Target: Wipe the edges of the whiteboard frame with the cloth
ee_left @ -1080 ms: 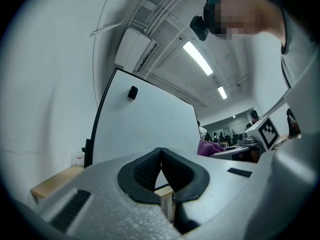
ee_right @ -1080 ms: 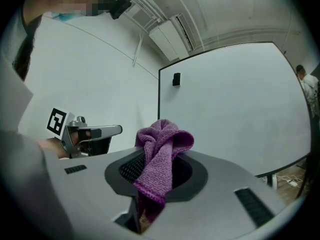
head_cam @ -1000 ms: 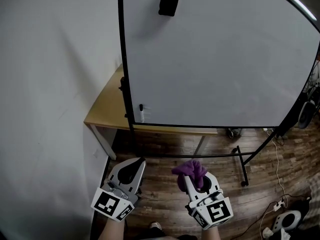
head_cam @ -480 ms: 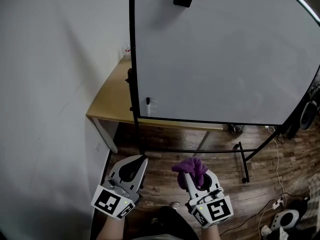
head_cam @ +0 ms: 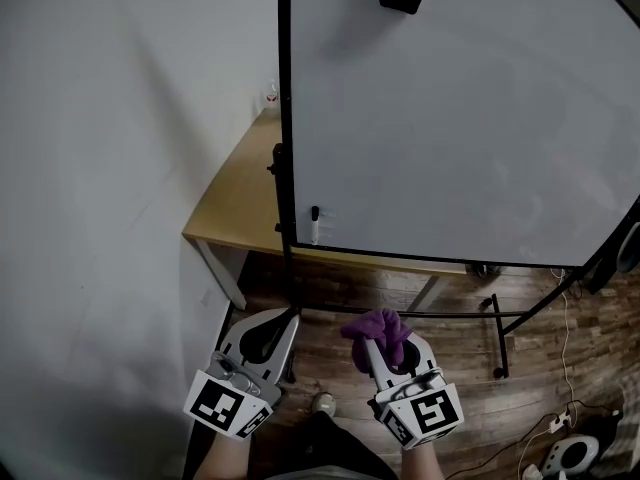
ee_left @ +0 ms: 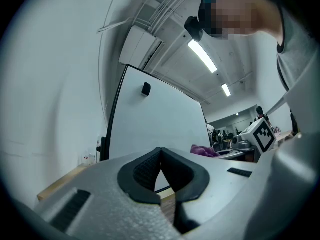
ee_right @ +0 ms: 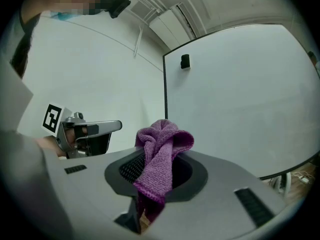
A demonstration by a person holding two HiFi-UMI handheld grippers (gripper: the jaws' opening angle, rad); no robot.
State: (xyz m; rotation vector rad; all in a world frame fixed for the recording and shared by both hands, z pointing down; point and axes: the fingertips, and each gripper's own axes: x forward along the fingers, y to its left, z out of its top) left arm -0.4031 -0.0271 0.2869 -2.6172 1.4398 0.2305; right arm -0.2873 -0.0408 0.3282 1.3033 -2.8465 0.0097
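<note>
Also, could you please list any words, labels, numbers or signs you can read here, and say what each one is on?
No text can be read in any view.
Whiteboard: blank, nothing written on it.
Marker cubes: only black-and-white square patterns, no letters or numbers.
Pen at the whiteboard's lower left corner: too small to read any print.
Cloth: no label shows.

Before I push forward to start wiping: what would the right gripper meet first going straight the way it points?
Probably the whiteboard, close to its left frame edge. The purple cloth clamped by the right gripper would touch first. Nothing shows between, though depth is unclear.
</note>
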